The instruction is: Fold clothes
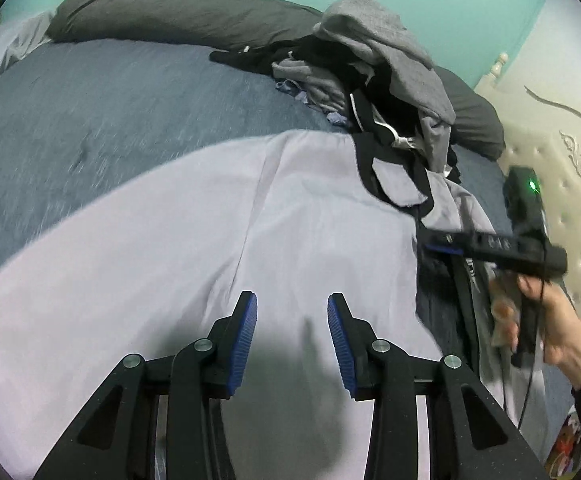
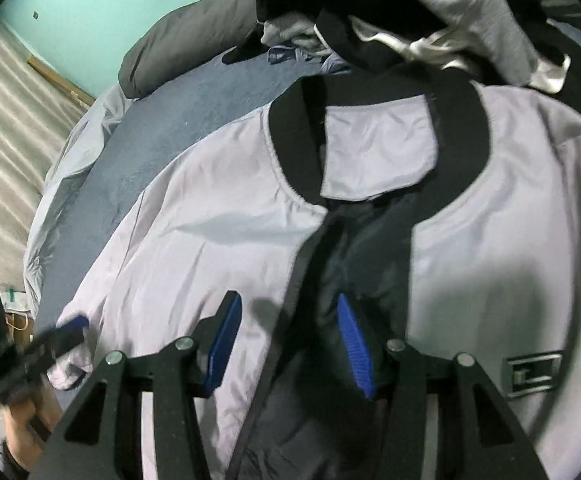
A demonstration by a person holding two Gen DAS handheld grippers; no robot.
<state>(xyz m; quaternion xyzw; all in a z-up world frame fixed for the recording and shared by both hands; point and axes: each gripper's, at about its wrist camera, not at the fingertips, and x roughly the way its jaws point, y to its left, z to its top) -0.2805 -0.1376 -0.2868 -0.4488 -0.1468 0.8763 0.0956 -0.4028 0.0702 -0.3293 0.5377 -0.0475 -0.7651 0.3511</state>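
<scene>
A pale lilac jacket (image 2: 218, 216) with a black collar (image 2: 290, 140) and dark lining lies front-up and part open on the blue bed; it also shows in the left wrist view (image 1: 310, 216). My left gripper (image 1: 292, 312) is open and empty, hovering over the jacket's left panel. My right gripper (image 2: 288, 316) is open and empty above the open front edge, near the zipper line. The right gripper (image 1: 446, 242) shows in the left wrist view, and the left gripper (image 2: 70, 330) shows blurred at the jacket's sleeve end in the right wrist view.
A heap of grey and black clothes (image 1: 378, 52) lies beyond the collar. A dark grey pillow (image 1: 170, 8) lies along the teal wall. A cream padded headboard (image 1: 562, 152) stands at the right. The blue bedcover (image 1: 90, 112) spreads left.
</scene>
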